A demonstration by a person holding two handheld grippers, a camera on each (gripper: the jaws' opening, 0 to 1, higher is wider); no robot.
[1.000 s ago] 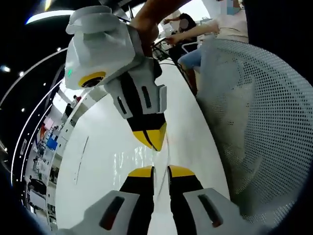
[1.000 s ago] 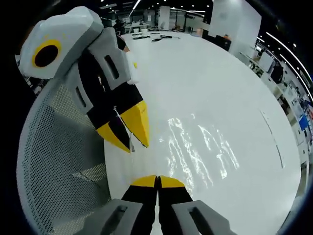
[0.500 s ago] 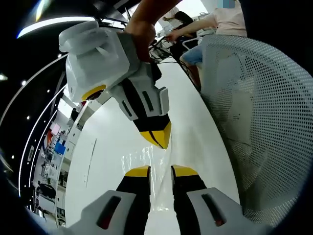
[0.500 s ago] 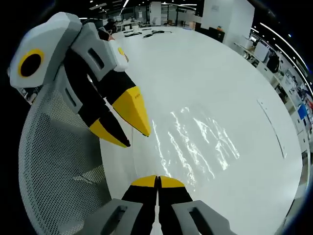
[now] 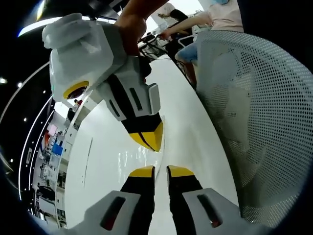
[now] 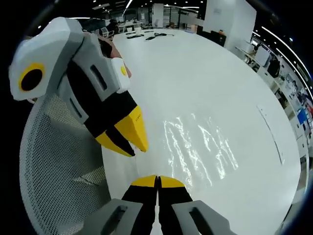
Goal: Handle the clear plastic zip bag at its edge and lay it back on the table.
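Right gripper view: we pinch the limp, slippery zip bag point(image 6: 198, 149) at its near edge, right claw point(image 6: 157, 182) closed; left claw point(image 6: 128, 139) barely parted beside it.

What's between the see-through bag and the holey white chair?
In the right gripper view, the left tool hangs between the mesh chair and the clear bag, over a bare strip of white table edge.

Both my grippers, tips near each other.
My left gripper point(image 5: 154, 171) has its jaws slightly apart; my right gripper point(image 6: 157, 180) is pressed closed, and my hand point(image 5: 131, 24) holds it.
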